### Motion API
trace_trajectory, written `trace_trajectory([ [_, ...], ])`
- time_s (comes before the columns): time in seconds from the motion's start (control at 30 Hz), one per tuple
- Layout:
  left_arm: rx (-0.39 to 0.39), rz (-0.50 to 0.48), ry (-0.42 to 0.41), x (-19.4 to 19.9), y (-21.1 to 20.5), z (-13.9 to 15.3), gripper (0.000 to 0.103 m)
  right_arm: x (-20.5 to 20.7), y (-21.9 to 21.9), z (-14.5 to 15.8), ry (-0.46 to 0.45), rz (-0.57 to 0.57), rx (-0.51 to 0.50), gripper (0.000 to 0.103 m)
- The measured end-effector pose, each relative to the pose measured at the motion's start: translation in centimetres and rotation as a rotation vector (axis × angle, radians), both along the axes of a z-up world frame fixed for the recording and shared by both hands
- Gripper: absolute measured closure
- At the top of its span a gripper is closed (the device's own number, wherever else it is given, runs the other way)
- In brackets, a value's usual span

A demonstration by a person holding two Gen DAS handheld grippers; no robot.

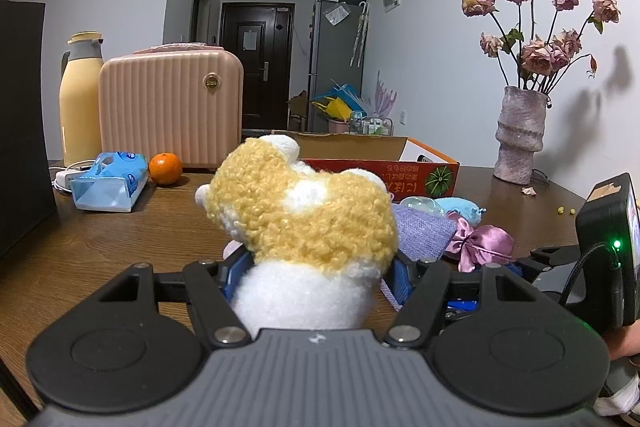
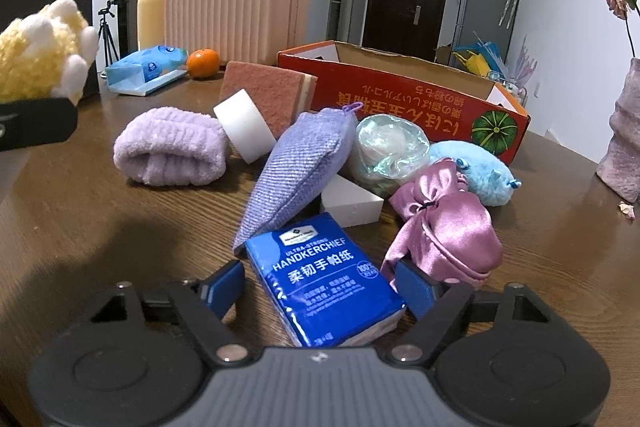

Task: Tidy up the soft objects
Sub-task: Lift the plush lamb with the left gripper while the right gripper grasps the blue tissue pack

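Left claw [image 1: 316, 269] clenched on yellow-and-white plush toy [image 1: 304, 215] held above wooden counter [image 1: 120, 235], right claw [image 2: 320, 285] released around blue handkerchief pack [image 2: 324, 279] lying on the counter, purple satin pouch [image 2: 444, 231] just beside, open red cardboard box [image 2: 400, 95] behind the pile

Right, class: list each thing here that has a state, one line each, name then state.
left tool: shut on the yellow plush toy
yellow plush toy: held, lifted off the table
right tool: open, fingers either side of the blue handkerchief pack
blue handkerchief pack: lying flat, sealed
cardboard box: open-topped
purple towel: rolled up
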State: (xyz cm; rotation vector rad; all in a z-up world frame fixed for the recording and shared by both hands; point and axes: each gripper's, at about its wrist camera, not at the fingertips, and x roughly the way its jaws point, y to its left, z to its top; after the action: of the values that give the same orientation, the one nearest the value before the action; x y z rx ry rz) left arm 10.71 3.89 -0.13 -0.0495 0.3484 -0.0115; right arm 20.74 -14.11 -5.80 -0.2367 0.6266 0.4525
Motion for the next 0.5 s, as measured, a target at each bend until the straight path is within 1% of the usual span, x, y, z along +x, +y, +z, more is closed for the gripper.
trace_trajectory([
  [0.1, 0.0, -0.002, -0.004, 0.0, -0.1, 0.0, 0.036, 0.0, -0.1, 0.0, -0.003, -0.008, 0.002, 0.031],
  [0.5, -0.005, -0.01, -0.014, -0.4, 0.1, 0.1, 0.036, -1.1, -0.1, 0.2, 0.0, -0.004, 0.013, 0.046],
])
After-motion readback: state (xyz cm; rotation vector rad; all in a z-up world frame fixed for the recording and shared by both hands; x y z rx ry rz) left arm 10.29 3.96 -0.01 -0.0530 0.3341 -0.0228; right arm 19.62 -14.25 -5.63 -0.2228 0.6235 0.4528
